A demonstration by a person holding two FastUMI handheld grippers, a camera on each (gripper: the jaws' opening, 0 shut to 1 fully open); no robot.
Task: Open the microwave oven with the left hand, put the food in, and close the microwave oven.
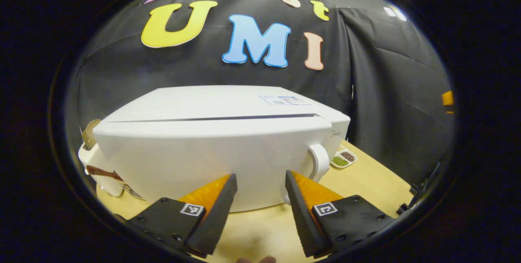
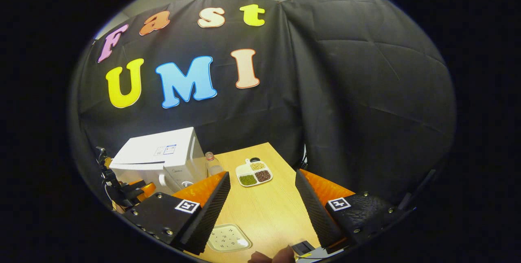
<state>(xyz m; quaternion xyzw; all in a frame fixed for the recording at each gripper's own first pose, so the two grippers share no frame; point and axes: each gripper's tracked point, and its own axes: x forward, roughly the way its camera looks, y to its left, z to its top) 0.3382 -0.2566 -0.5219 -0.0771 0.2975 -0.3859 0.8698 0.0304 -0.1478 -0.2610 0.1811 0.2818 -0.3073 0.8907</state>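
The white microwave (image 1: 211,149) stands close in front of me in the left gripper view, door closed, with its looped handle (image 1: 319,161) at the right end of the front. My left gripper (image 1: 261,178) is open just short of the door, a little left of the handle, with nothing between its fingers. In the right gripper view the microwave (image 2: 163,153) sits at the table's far left, with the left gripper (image 2: 132,189) in front of it. My right gripper (image 2: 262,175) hangs open above the wooden table (image 2: 268,206). A small divided dish of beans (image 2: 254,173) lies beyond its fingertips.
A speckled pale plate (image 2: 228,238) lies near the table's front edge under the right gripper. A clear bottle (image 2: 211,164) stands beside the microwave's right side. A white holder with a wooden-handled utensil (image 1: 95,165) stands left of the microwave. Black cloth walls close off the back and right.
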